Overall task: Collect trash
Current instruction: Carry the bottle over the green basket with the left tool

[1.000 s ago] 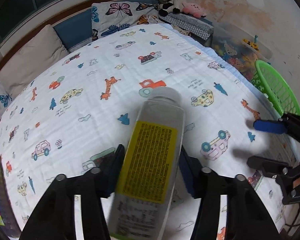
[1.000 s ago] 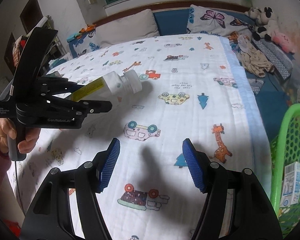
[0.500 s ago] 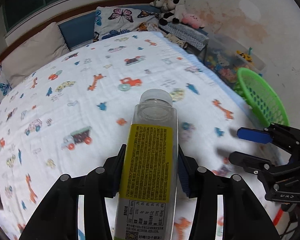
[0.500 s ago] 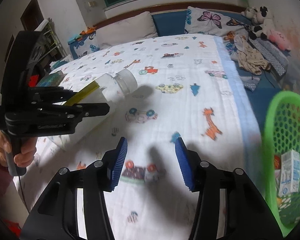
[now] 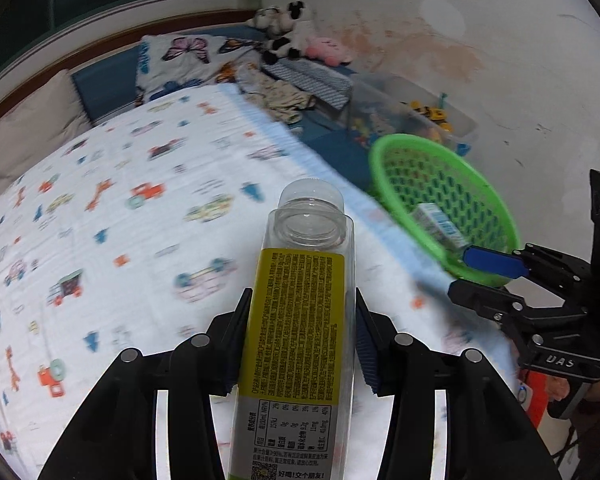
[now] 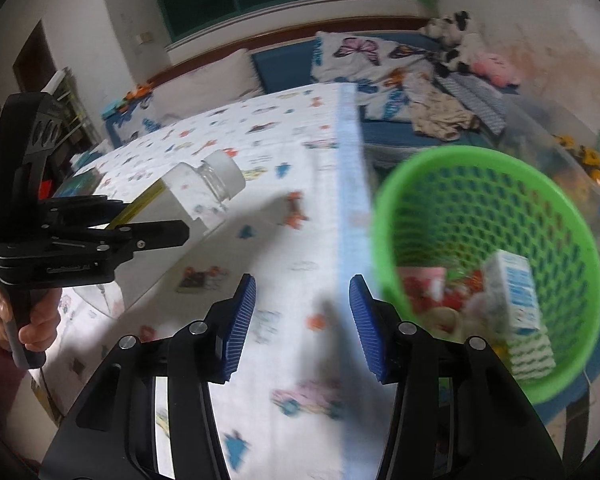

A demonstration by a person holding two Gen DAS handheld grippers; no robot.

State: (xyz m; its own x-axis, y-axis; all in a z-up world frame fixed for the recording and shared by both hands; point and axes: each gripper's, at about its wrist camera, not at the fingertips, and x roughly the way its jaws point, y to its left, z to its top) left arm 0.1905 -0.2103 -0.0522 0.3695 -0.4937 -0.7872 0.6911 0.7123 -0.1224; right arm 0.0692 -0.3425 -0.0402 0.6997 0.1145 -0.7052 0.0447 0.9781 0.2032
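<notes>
Room: a bedroom with a stained white wall and a dark window above a wooden headboard rail.
Bed (image 5: 100, 208): covered by a white sheet printed with cars, giraffes and trees; butterfly pillows (image 5: 180, 60) and plush toys (image 5: 292, 36) lie at its head.
Basket (image 6: 384, 216): green plastic mesh, standing off the bed's pale blue edge, near a clear toy bin (image 5: 416, 116) by the wall.
Basket contents: a white and blue carton (image 6: 520, 304) leans inside among red and white wrappers.
Bottle (image 5: 300, 312): clear, empty, with a yellow label, held above the sheet with its neck toward the basket.
Left gripper (image 5: 300, 340): its blue pads are clamped on the bottle's two sides.
Right gripper (image 6: 302, 320): its pads (image 6: 240, 320) stand apart with nothing between them; the jaws have just been closing, over the bed's edge beside the basket.
Person: a hand (image 6: 16, 316) grips the left tool's handle.
</notes>
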